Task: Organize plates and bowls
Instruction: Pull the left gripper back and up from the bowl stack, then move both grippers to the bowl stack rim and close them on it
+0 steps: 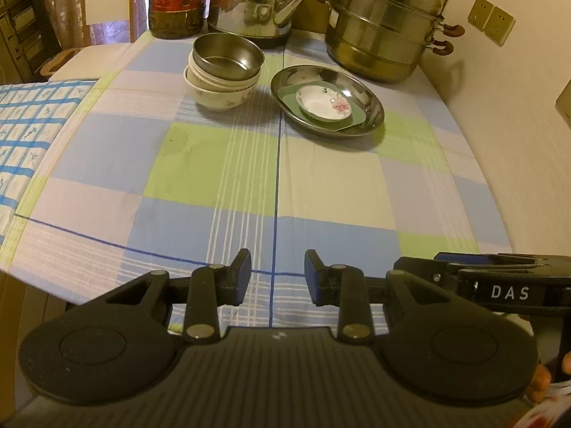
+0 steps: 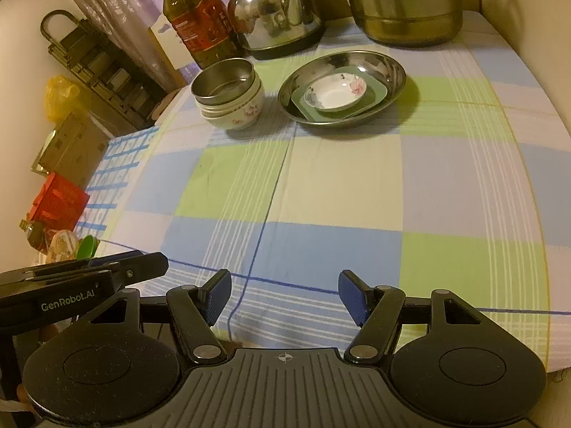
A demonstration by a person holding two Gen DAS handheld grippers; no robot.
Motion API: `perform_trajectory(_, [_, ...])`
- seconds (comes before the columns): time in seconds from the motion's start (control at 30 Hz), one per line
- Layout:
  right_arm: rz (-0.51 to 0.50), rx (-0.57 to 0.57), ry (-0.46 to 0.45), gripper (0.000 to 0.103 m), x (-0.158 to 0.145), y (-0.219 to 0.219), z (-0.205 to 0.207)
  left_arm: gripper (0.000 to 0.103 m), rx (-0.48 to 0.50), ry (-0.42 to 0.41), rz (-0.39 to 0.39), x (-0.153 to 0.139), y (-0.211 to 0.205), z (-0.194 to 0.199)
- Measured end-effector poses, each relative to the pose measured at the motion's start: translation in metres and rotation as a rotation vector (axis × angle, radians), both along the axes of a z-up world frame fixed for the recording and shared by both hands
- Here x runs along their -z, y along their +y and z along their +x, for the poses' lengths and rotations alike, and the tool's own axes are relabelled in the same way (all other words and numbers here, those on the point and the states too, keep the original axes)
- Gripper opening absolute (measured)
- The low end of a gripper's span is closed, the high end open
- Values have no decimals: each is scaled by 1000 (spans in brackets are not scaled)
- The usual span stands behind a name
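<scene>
Bowls and plates both sit at the far end of the checked surface (image 1: 321,185), well apart from either tool, and the near stretch between is bare cloth. At the bottom of each frame the tools wait low over the near edge: the left tool (image 1: 277,278) has its fingers apart with nothing between them, and the right tool (image 2: 284,296) is spread wider, also holding nothing. Going up the frame, the bowl stack (image 1: 224,71), a steel bowl (image 2: 223,80) nested on top of floral ceramic ones, lies left of centre in both views. Just beside it on the right, not touching, is the steel plate (image 1: 371,107), carrying a green square plate (image 1: 357,118) and, on that, a small floral dish (image 1: 323,102). Judging by the left wrist view, the stack lies slightly left of the left tool's line and the plates to the right, so the left seems better placed for bowls, the right for plates. Beyond stand an oil bottle (image 2: 198,21), kettle (image 1: 257,0) and steamer pot (image 1: 383,25).
</scene>
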State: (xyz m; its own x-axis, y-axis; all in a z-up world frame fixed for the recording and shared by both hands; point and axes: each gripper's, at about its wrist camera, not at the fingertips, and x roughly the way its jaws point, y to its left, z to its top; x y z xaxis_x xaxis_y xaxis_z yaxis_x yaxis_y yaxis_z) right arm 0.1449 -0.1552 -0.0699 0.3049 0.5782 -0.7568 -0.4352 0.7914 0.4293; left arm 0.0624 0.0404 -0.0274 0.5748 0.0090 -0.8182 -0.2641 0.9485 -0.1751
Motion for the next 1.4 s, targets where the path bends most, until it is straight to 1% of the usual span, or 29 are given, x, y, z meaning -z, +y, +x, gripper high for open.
perform_trajectory(0.33, [-6,-22,12,66,5,5,-1,29,-26,18,-1,3,5,-7])
perform_trajectory(0.57, [-8,-7,36,66,13,12,9,29,-19,23,-4,8,20,7])
perform_trajectory(0.83, [13,59,53,66,14,30,38,29,3,7,4,8,54,44])
perform_trajectory(1.1, [44,133,62,66,18,64,80,29,5,-4,42,6,111,91])
perform_trajectory(1.27, [51,171,35,65,19,86,110,29,15,-18,71,5,145,122])
perform_trajectory(1.3, [57,177,29,64,19,89,115,29,19,-22,78,5,150,129])
perform_trajectory(1.37, [74,191,15,53,19,97,128,29,29,-31,93,5,160,142])
perform_trajectory(1.4, [84,193,8,50,19,101,134,29,35,-34,100,4,165,150])
